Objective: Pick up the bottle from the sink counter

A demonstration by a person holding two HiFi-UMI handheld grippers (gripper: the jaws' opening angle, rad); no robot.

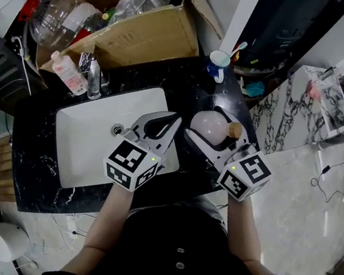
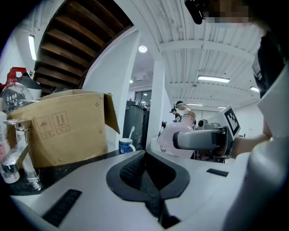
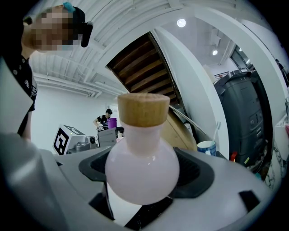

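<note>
Head view: right gripper [image 1: 203,123] grips pink bottle [image 1: 211,126], partly covering it; left gripper [image 1: 174,121] closed, empty

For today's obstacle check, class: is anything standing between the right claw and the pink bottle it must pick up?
Nothing visible does. The right claw is closed on the pink bottle, its jaws pressing the round body on both sides. The left claw is shut and empty, beside the bottle but apart from it.
</note>
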